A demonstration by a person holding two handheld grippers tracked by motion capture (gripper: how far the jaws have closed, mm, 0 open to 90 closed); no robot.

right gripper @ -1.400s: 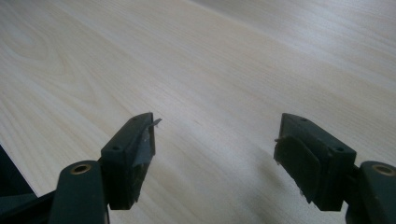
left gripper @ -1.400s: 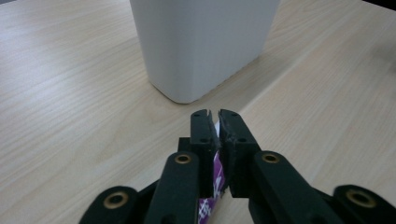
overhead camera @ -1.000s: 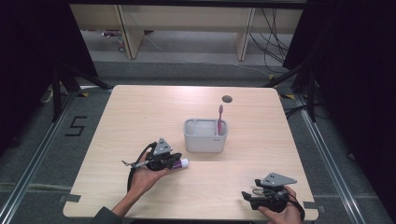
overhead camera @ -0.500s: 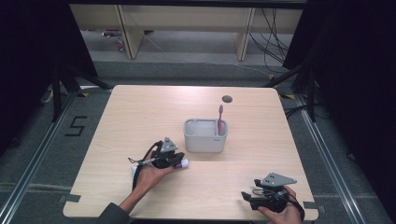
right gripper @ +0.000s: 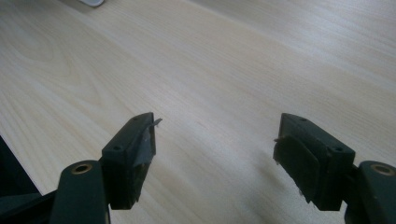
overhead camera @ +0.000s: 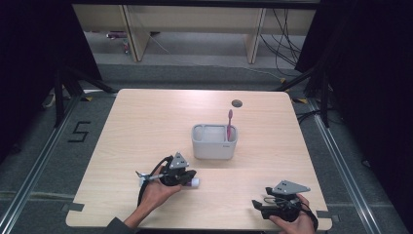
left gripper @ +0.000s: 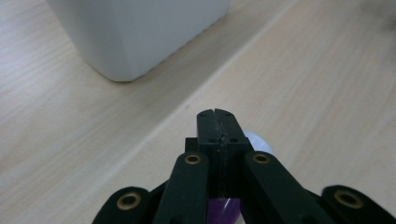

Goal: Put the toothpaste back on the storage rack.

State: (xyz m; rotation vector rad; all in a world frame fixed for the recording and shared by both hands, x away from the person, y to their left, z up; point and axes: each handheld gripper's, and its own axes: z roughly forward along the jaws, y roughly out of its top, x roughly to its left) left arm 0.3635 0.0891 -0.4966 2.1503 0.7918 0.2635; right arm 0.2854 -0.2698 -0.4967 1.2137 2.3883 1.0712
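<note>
My left claw (overhead camera: pixel 187 178) sits low on the counter (overhead camera: pixel 146 126), jaws clenched on a small purple tube (left gripper: pixel 224 207) with a white cap (overhead camera: pixel 195 182), just in front of the grey caddy (overhead camera: pixel 214 142). In the left gripper view the jaws meet tip to tip, with purple showing beneath them and the cap poking out beside.

I judge the tube light and soft-walled, with a slick skin, so it may squash or slide. The stiffer end near the cap looks like the safer hold.

1 pink toothbrush (overhead camera: pixel 229 124) stands upright in the caddy's right compartment. My right claw (overhead camera: pixel 263 207) rests near the counter's front right corner, jaws released and wide, with bare wood between them.

The counter is pale, smooth wood with 1 cable hole (overhead camera: pixel 237 103) at the back. Dark curtains flank it, and cables trail over grey floor behind.
</note>
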